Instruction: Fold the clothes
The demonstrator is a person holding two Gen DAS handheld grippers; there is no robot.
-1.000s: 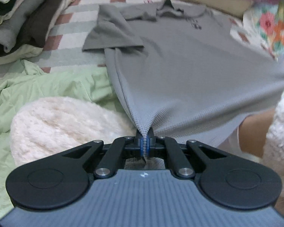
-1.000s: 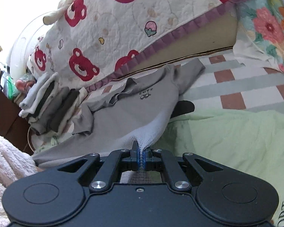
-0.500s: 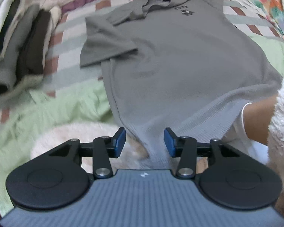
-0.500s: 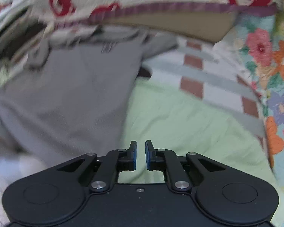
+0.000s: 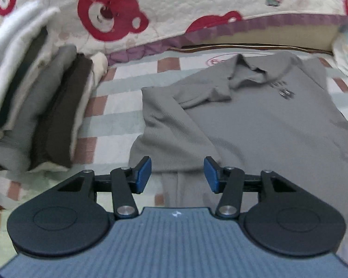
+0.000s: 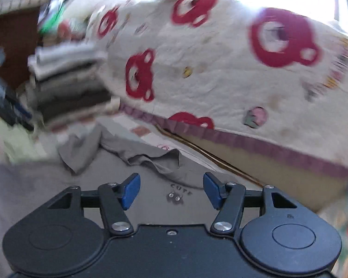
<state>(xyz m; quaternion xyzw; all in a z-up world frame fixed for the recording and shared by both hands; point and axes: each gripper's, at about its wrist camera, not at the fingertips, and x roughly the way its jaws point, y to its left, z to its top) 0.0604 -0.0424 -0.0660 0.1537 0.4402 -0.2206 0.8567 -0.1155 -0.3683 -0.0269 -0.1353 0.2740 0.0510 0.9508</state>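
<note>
A grey polo shirt (image 5: 255,125) lies spread on the checked bed cover, collar at the far side, its left sleeve folded over at the near left. My left gripper (image 5: 177,173) hovers over that sleeve's edge; its jaws are opening and nothing is pinched between the blue pads (image 5: 143,173). In the right wrist view the shirt (image 6: 150,185) shows its collar and small chest print. My right gripper (image 6: 171,191) hangs over that print, jaws opening wide and empty.
A stack of folded clothes (image 5: 34,106) stands at the left on the checked cover (image 5: 118,120), also seen blurred as a stack (image 6: 67,83). A bear-print quilt (image 5: 174,11) rises along the far side, over a purple-trimmed mattress edge (image 6: 266,148).
Both grippers let go of the shirt's hem and opened. Both moved forward over the shirt toward the collar; the right one rolled, and the shirt now lies flat.
</note>
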